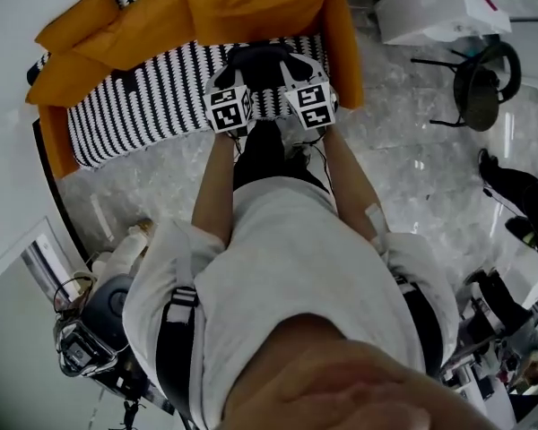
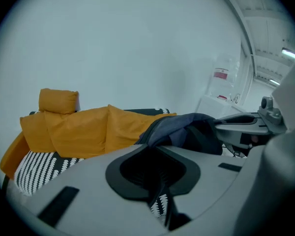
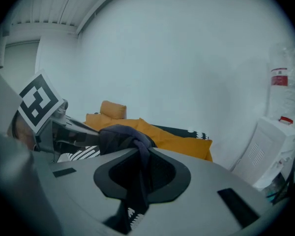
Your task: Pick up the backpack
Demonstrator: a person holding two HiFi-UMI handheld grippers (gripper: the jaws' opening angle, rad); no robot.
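Backpack, dark and slack, slung between the two grippers over the near edge of the sofa seat, gripped on both sides. Contact between its bottom and the seat not clear from any view. Far left: sofa with a black-and-white striped seat, orange cushions heaped along the far side against a pale wall. Near left, on the floor: a jumble of dark gear, too tangled to name. Left of centre: left gripper, marker cube on top, jaws drawn nearly together and pinching a dark strap running down through the narrow gap, with the bag's bulk bunched just beyond the tips. Centre, near: white shirt of the person, both bare forearms reaching out to the grippers. Right of centre: right gripper, level with its partner and just beside it, jaws likewise nearly closed and clamped on a second strap, a twisted band dropping from the bag between the pads. Farther right: grey marbled flooring, a black stool standing well apart from the sofa, and at the far right a white cabinet.
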